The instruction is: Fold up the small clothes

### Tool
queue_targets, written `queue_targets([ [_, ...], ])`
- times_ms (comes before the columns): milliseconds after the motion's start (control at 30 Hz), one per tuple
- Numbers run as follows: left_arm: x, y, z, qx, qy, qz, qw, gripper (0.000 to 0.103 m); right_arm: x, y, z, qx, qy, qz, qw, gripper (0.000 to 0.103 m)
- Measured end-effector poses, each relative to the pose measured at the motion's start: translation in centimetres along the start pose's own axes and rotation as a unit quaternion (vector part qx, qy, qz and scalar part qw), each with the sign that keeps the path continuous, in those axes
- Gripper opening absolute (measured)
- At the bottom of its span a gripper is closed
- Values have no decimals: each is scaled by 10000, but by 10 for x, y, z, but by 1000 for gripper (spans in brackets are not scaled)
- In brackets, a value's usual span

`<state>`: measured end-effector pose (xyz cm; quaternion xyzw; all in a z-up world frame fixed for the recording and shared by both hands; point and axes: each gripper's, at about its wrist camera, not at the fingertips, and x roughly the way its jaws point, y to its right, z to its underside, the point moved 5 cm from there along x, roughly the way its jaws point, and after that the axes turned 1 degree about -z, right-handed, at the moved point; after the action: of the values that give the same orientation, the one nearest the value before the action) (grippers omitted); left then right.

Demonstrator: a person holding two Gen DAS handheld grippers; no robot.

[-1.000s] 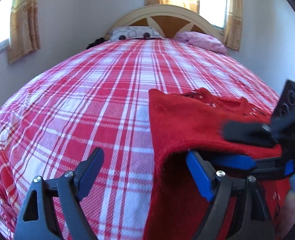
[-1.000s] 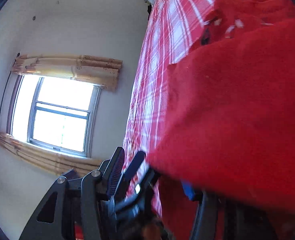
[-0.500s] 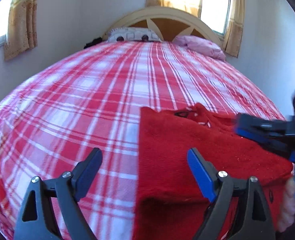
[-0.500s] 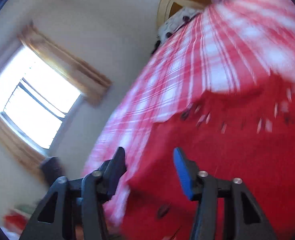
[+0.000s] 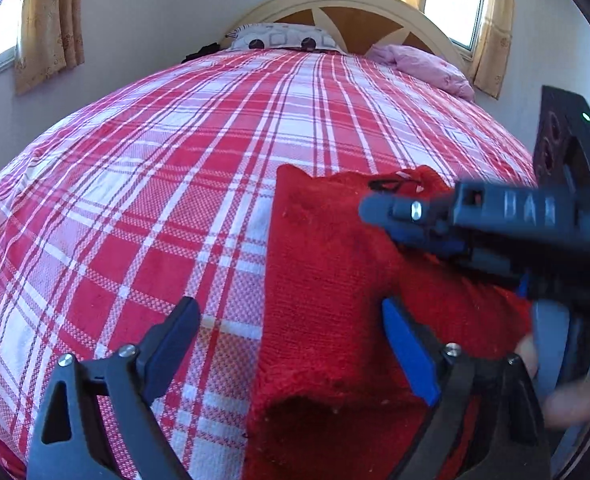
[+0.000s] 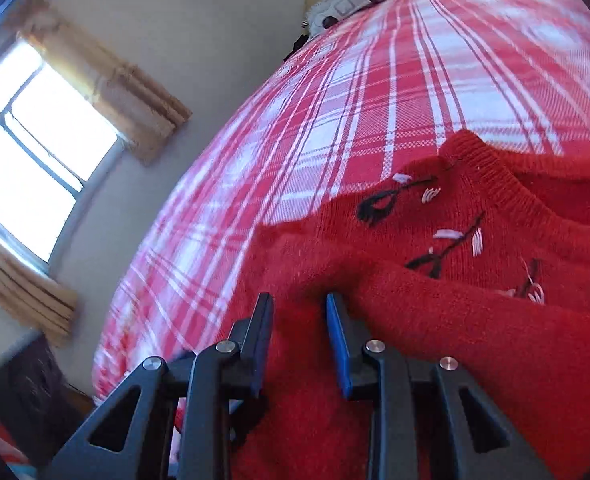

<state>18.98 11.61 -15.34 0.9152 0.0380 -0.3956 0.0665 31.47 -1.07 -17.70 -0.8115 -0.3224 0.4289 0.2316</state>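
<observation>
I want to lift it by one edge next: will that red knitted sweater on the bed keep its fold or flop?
Probably flop: the red sweater already drapes in soft rolls where it is doubled over. Its fuzzy knit should grip the fingers rather than slip. On the plaid bedspread it would likely bunch up if pushed, not slide flat.

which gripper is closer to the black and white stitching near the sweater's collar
Right. The right gripper hovers over the red sweater just short of the stitching; the left gripper is back toward the open hem.
</observation>
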Motion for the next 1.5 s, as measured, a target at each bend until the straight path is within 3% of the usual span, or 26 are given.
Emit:
queue_targets([
  [100, 1, 2, 1, 67, 51, -115, 9999, 95, 5, 1, -8, 326, 3, -258, 9991, 29],
  [233, 0, 1, 3, 78, 49, -67, 9999, 96, 3, -16, -4, -146, -20, 174, 9997, 28],
  [400, -19, -8, 10, 188, 92, 202, 9996, 96, -66, -17, 12, 184, 228, -234, 9993, 30],
  [467, -33, -12, 17, 440, 262, 185, 9985, 96, -113, -12, 28, 179, 524, -196, 9983, 46],
  [500, -40, -14, 21, 590, 323, 192, 9976, 96, -139, -9, 37, 38, 729, 47, 9973, 57],
  [567, -51, -20, 29, 760, 388, 192, 9962, 96, -187, -1, 51, -448, 1169, 843, 9885, 59],
  [633, -62, -29, 35, 765, 446, 202, 9959, 96, -224, 17, 65, -812, 1371, 2035, 9660, 59],
  [667, -67, -34, 38, 710, 470, 230, 9961, 96, -236, 33, 72, -782, 1307, 2436, 9578, 59],
  [800, -69, -50, 44, 458, 312, 158, 9983, 96, -244, 80, 96, -646, 866, 2836, 9528, 58],
  [967, -84, -60, 54, 640, 346, -90, 9973, 96, -246, 52, 114, -1542, 968, 3565, 9164, 58],
  [1000, -88, -63, 56, 690, 369, -72, 9969, 96, -252, 41, 115, -1623, 1090, 3507, 9158, 59],
  [1100, -96, -68, 64, 878, 335, 151, 9955, 96, -280, 10, 136, -1733, 1445, 2901, 9300, 59],
  [1167, -97, -68, 72, 1041, 211, 327, 9938, 96, -293, 8, 152, -1512, 1307, 2694, 9421, 64],
  [1367, -111, -65, 117, 1689, -199, 743, 9826, 96, -318, 28, 222, -580, 677, 2186, 9717, 65],
  [1500, -126, -54, 149, 1986, -568, 1237, 9706, 96, -325, 29, 273, -465, 414, 2206, 9734, 65],
])
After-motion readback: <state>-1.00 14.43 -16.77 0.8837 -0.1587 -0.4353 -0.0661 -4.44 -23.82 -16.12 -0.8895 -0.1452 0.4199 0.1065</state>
